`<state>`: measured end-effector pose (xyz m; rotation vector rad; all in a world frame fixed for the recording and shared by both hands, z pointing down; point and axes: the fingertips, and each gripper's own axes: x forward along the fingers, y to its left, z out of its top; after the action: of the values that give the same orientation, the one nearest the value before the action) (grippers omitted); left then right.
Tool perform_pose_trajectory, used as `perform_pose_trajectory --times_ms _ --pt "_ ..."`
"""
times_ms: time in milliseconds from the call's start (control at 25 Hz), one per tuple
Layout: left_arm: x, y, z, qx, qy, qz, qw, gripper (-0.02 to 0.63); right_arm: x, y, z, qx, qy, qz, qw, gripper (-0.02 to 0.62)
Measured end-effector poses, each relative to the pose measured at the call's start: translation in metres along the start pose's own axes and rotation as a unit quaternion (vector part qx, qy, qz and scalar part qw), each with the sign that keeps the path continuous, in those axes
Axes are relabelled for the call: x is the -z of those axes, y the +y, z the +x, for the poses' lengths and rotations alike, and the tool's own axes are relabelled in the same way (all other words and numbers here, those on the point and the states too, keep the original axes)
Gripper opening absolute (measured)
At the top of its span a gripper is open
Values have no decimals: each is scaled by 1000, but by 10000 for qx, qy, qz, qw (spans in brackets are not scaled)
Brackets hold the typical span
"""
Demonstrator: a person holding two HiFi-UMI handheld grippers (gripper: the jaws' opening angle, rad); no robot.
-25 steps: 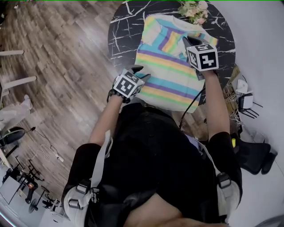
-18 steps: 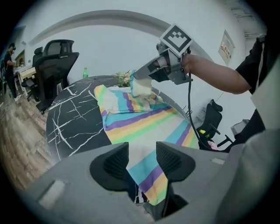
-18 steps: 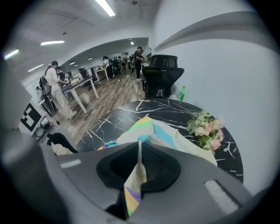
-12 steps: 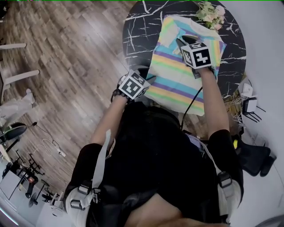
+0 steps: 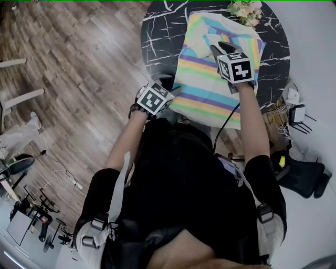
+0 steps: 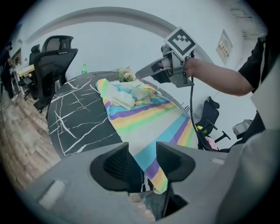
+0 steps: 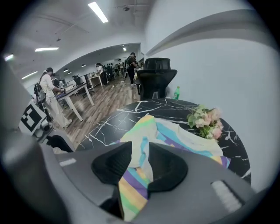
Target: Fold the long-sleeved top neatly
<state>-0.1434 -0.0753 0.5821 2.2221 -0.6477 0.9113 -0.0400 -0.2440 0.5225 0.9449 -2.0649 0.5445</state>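
The long-sleeved top (image 5: 210, 89), striped in pastel colours, lies on a round black marble table (image 5: 163, 37), its hem hanging over the near edge. One sleeve is folded across the chest (image 7: 140, 140). My right gripper (image 5: 220, 48) hovers over that folded sleeve. Its jaws have just been opening, and the sleeve cloth sits between them (image 7: 140, 168) without being pinched. My left gripper (image 5: 170, 88) is at the near left edge of the table, open. The top's lower left hem corner (image 6: 157, 175) shows in the gap between the jaws (image 6: 143, 164).
A bunch of flowers (image 5: 244, 9) stands at the far rim, just beyond the collar. A green bottle (image 7: 176, 92) and black office chairs (image 7: 157, 76) are behind the table. A black chair (image 5: 302, 178) and a wire stand (image 5: 294, 113) are at the right. Wood floor lies left.
The right gripper has sunk toward the top and its jaws have parted over the sleeve, which now lies across the chest. The left gripper has shifted slightly along the table's near edge.
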Motion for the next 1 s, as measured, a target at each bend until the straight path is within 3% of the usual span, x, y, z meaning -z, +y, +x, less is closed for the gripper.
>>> perform_pose_trajectory --times_ms 240,600,800,1000 --pt "20 -10 1 -244 101 -38 9996 207 72 -19 -38 350 22 443 9984 124" --pt "52 -41 -2 -1046 43 -289 9941 209 187 -33 -105 564 -11 916 9942 124" --pt "82 -55 -9 -1425 -16 -591 9880 210 250 -25 -143 732 80 1024 9920 124" --pt "114 -67 -8 -1370 -85 -1097 9845 227 314 -26 -181 983 67 1522 9834 124"
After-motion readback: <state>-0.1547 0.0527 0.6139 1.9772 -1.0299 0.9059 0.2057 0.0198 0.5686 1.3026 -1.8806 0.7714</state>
